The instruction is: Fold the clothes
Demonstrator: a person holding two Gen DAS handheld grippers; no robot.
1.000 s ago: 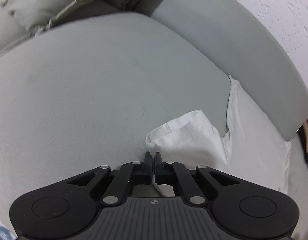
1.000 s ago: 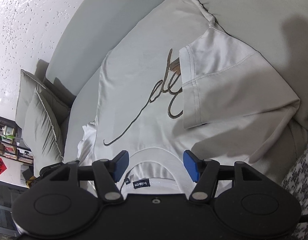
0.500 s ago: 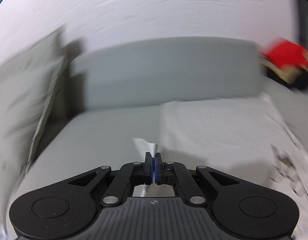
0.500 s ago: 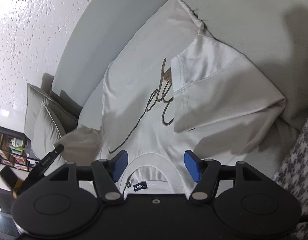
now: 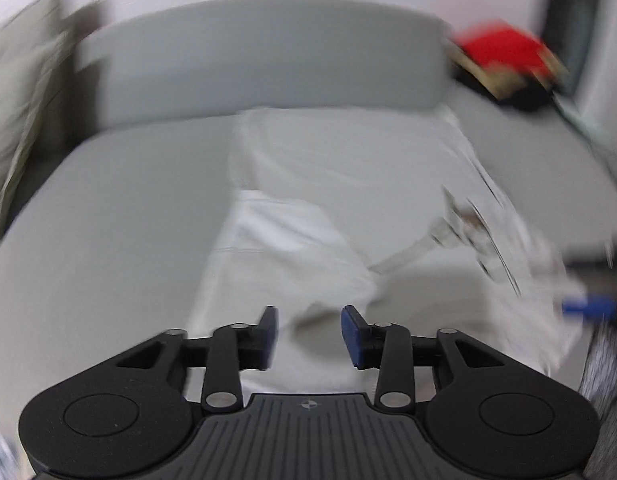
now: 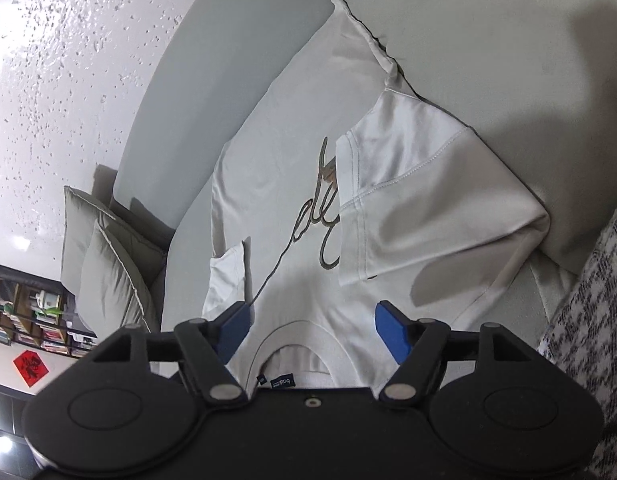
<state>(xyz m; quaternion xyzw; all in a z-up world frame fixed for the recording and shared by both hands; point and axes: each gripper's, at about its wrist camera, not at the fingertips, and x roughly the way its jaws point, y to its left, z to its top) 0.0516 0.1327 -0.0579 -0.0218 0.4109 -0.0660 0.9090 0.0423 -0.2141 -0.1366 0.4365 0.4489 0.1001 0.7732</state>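
White short-sleeved T-shirt with dark script lettering point(image 6: 292, 184) lies flat on the grey sofa seat point(image 5: 108, 216), both sleeves folded inward. Left tool point(image 5: 308, 334) has just been opening — nothing between its fingers. Right tool point(image 6: 312, 332) spread, widening, over the collar — gripping nothing.

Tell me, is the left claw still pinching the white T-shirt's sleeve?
Apart. The left wrist view shows the left gripper with jaws just opened; the white T-shirt's folded sleeve lies on the shirt beyond the blue pads, gripped by neither.
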